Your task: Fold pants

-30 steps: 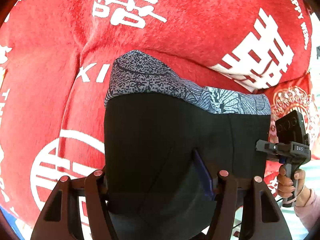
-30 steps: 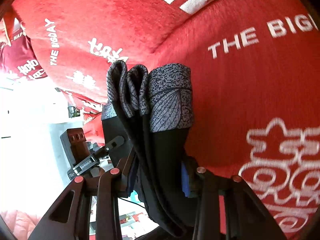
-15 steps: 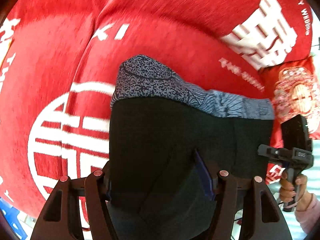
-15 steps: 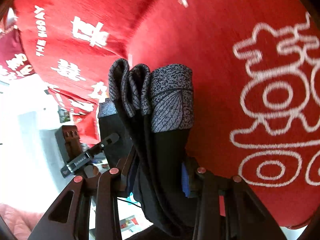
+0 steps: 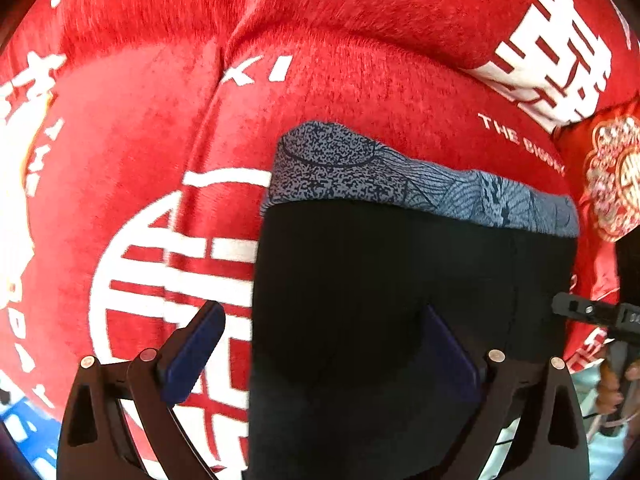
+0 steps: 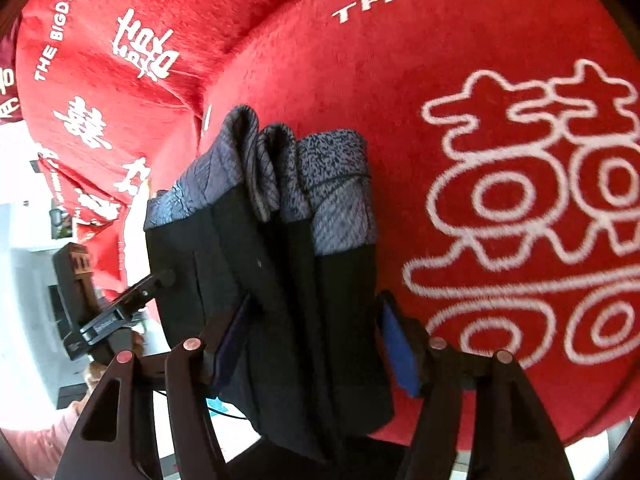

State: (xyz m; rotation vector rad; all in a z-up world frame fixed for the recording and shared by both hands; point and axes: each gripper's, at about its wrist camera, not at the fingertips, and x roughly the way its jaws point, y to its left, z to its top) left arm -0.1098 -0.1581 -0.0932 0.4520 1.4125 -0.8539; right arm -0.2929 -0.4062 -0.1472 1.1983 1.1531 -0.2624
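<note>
The folded pants (image 5: pixel 400 280), black with a grey-blue patterned waistband (image 5: pixel 400 176), lie on a red plush cover (image 5: pixel 340 80) printed with white characters and the words "THE BIGDAY". The waistband end points away from both cameras.

In the left wrist view, the left tongs (image 5: pixel 316 344) are opening: the blue pad on the left side (image 5: pixel 192 352) stands clear of the cloth over the red cover, while the other pad (image 5: pixel 448 356) sits against the black fabric. The pants lie partly between the 2 pads, unclamped.

In the right wrist view, the pants show as a stack of about 3 layers, seen edge-on (image 6: pixel 280 280). The right tongs (image 6: pixel 316 340) are opening too, the stack between their pads; the right-side pad (image 6: pixel 400 352) stands just off the cloth.

The other tool and a hand (image 6: pixel 100 372) show at the left edge.
</note>
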